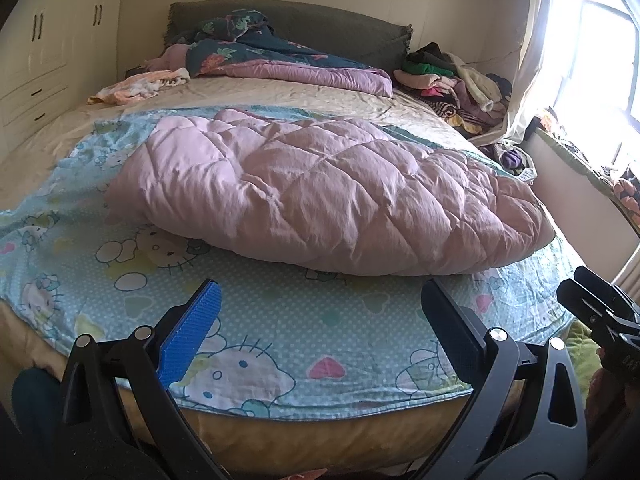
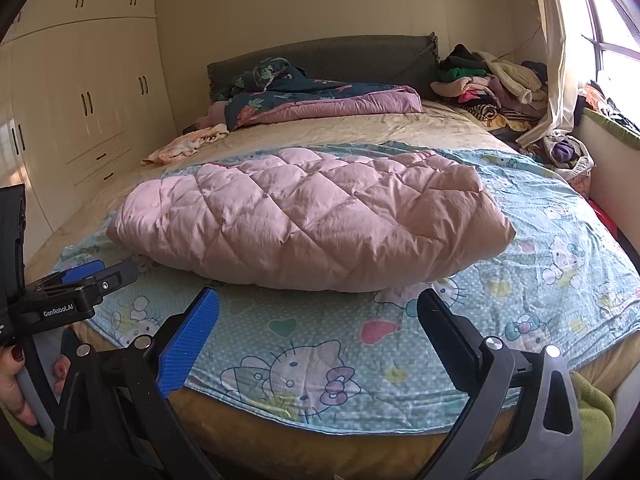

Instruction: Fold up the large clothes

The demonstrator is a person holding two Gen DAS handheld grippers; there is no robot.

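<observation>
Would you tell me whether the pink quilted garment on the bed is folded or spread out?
Folded: the pink quilted garment lies as one compact, puffy bundle with doubled edges on the cartoon-print sheet, no sleeves showing.

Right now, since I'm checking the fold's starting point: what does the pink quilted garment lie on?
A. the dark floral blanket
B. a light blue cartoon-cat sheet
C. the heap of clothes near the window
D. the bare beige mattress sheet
B: the pink quilted garment rests on the light blue cartoon-cat sheet, apart from both open claws, left claw and right claw.
</observation>
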